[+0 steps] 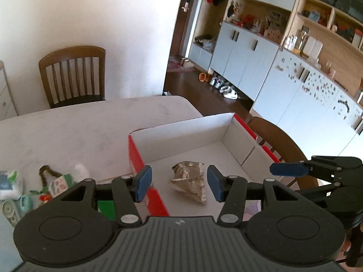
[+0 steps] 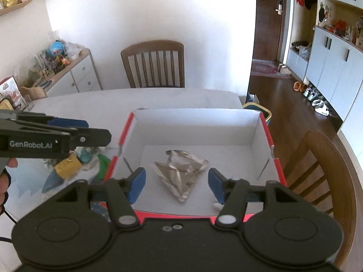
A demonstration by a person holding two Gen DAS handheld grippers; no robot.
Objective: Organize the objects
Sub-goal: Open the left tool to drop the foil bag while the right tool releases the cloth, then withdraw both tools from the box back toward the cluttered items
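Both my left fingers (image 1: 179, 184) and right fingers (image 2: 177, 184) stand half apart with nothing between them, hanging above the open red box (image 2: 266, 128) at the desk's (image 1: 68, 131) right edge. A crumpled foil wrapper (image 2: 181, 174) lies on the box's floor, near its front wall. I judge it light, thin and slippery, best pinched at a folded corner. Left of the box sits a clutter of small packets (image 1: 13, 185); beyond, the desk lies bare up to the far chair (image 2: 153, 64).
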